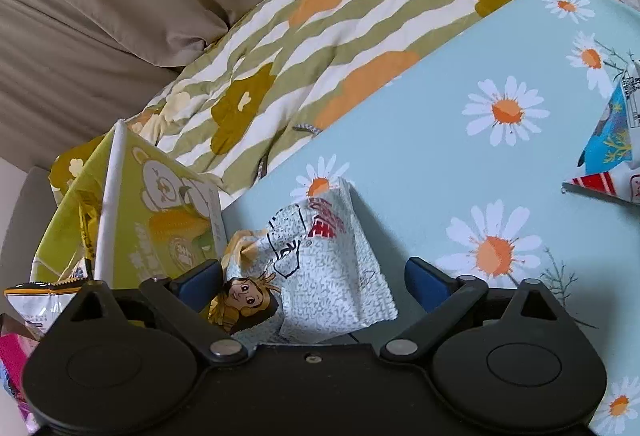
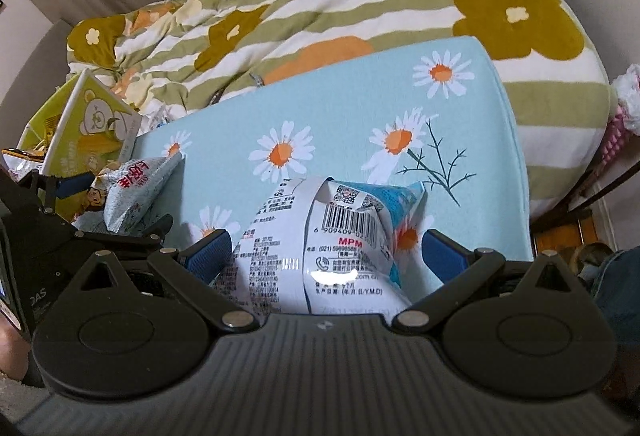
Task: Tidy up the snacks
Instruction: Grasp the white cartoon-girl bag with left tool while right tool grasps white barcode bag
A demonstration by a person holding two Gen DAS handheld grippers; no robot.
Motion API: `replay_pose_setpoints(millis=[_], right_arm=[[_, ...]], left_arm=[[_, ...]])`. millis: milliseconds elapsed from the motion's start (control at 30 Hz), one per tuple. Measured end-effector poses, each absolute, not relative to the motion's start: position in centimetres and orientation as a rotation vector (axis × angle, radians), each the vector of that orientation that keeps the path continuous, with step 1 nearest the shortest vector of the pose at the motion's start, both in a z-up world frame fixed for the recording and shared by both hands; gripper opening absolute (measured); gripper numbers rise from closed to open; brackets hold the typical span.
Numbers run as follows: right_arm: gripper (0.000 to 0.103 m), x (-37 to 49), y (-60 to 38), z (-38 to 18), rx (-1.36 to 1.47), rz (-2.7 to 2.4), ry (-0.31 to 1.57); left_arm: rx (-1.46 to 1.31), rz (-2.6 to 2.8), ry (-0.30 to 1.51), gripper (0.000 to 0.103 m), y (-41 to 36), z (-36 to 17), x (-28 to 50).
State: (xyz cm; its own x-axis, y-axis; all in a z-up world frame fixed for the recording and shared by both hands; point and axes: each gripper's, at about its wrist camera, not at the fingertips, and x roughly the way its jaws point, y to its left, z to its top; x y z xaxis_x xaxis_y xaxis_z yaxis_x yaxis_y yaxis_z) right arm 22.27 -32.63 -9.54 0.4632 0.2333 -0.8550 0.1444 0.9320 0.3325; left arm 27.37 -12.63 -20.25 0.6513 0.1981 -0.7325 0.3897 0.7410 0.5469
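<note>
White rice-snack packet (image 1: 320, 268) sits lower centre on daisy-print tabletop (image 1: 440, 155), between spread fingers of left gripper (image 1: 316, 284), unpinched. Right gripper (image 2: 326, 256) straddles barcode packet (image 2: 344, 248), likewise unclamped. Risk: slick puffy film squirts sideways when fingers close.

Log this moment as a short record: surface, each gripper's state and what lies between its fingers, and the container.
surface: light blue daisy-print table
left gripper: open, around a grey-white speckled snack packet with a cartoon face
right gripper: open, around a white-and-blue barcoded snack bag
container: yellow-green bear-print box, at the table's left end
</note>
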Motion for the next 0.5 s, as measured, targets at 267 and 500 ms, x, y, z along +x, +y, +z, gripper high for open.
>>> replay_pose_setpoints(millis=[267, 500], right_arm=[[0.098, 22.8, -32.5, -10.4, 0.402, 0.048, 1.13], [0.093, 22.6, -32.2, -10.6, 0.387, 0.043, 1.141]], left_arm=[[0.717, -0.111, 0.876, 0.065, -12.0, -19.7, 27.6], [0.649, -0.139, 0.888, 0.061, -11.9, -18.7, 27.0]])
